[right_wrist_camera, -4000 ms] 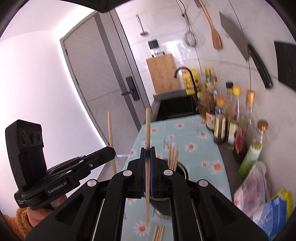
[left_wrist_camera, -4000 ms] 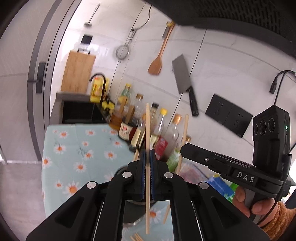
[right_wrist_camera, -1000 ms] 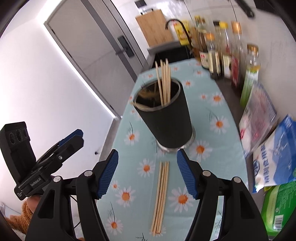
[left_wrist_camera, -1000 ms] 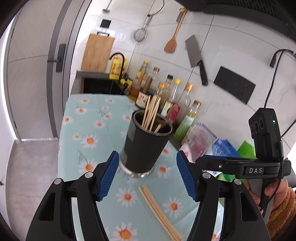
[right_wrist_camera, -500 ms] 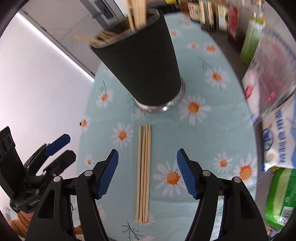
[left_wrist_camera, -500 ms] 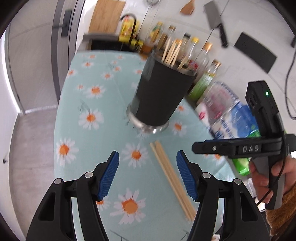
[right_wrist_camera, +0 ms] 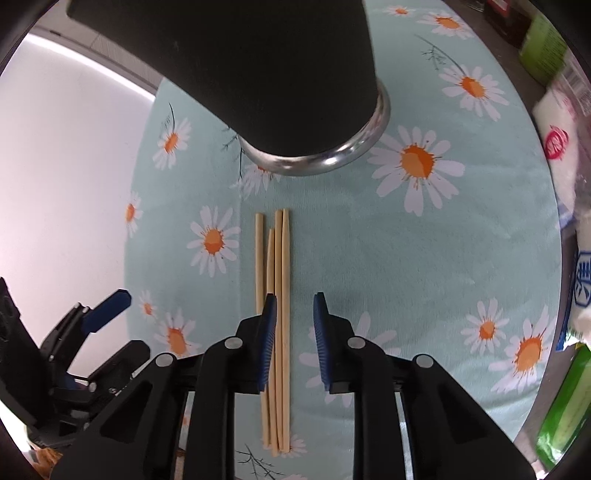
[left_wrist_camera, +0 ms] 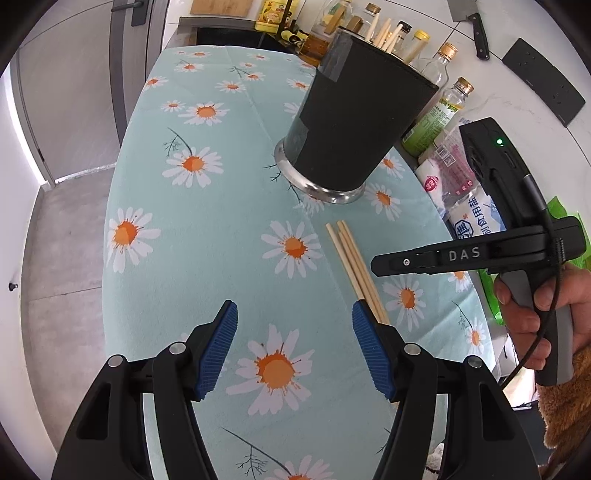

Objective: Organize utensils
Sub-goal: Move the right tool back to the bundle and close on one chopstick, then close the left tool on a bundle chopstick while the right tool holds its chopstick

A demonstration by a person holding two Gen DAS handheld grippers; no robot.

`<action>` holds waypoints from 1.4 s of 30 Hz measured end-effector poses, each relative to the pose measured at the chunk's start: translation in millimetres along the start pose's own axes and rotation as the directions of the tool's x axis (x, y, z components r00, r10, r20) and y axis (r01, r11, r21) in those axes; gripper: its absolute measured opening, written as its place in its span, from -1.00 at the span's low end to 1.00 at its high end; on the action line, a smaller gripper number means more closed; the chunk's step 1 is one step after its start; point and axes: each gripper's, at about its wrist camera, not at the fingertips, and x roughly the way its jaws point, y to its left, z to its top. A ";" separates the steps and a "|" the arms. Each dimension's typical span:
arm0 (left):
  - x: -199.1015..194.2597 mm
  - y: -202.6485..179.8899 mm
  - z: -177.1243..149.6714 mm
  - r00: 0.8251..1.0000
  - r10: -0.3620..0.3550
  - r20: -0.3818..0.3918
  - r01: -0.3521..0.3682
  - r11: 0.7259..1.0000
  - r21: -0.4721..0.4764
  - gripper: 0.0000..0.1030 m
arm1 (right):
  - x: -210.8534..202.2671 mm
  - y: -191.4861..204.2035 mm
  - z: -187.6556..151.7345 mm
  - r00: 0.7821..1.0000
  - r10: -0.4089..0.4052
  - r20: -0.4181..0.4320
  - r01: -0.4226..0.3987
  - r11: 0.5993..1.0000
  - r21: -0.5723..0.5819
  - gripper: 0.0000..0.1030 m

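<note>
Several loose wooden chopsticks [right_wrist_camera: 280, 266] lie side by side on the daisy tablecloth [right_wrist_camera: 388, 258], just in front of the black holder [right_wrist_camera: 280, 74], which has more chopsticks standing in it [left_wrist_camera: 384, 31]. My right gripper [right_wrist_camera: 294, 314] points down over the near half of the loose ones. Its jaws are closing, with the right-hand sticks in the gap and no pinch on them. My left gripper [left_wrist_camera: 293, 332] hangs open over bare cloth, left of the chopsticks [left_wrist_camera: 351, 262], with nothing between its blue pads [left_wrist_camera: 221, 347]. The left wrist view shows the right gripper [left_wrist_camera: 373, 264] from the side.
Sauce and oil bottles [left_wrist_camera: 443, 62] line the wall behind the holder [left_wrist_camera: 354, 122]. Bags of salt [left_wrist_camera: 469, 218] and a green pack [right_wrist_camera: 565, 417] lie along the right side. The cloth's left edge drops to the floor [left_wrist_camera: 62, 229]. A hand [left_wrist_camera: 532, 310] holds the right gripper's handle.
Each gripper earlier held one chopstick over the holder and has let it go. Both have since sunk toward the cloth and tipped down. The right jaws have narrowed around the loose chopsticks.
</note>
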 end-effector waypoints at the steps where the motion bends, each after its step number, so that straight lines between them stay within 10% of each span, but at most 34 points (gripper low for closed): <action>1: 0.2 1.7 -0.1 1.000 -0.008 -0.004 0.007 1.000 -0.009 0.22 | 2.9 2.7 1.0 1.000 -0.023 -0.009 0.022 1.000 -0.013 -0.57; 31: 8.3 9.9 0.4 0.999 -0.028 -0.034 0.026 0.998 -0.056 0.22 | 51.9 69.4 11.4 0.948 -0.313 -0.064 0.308 0.948 -0.074 -0.91; 42: 18.1 8.8 4.9 0.991 -0.049 -0.123 0.034 0.992 -0.118 0.22 | 41.9 49.7 9.1 0.980 -0.178 -0.087 0.178 0.984 -0.011 -0.89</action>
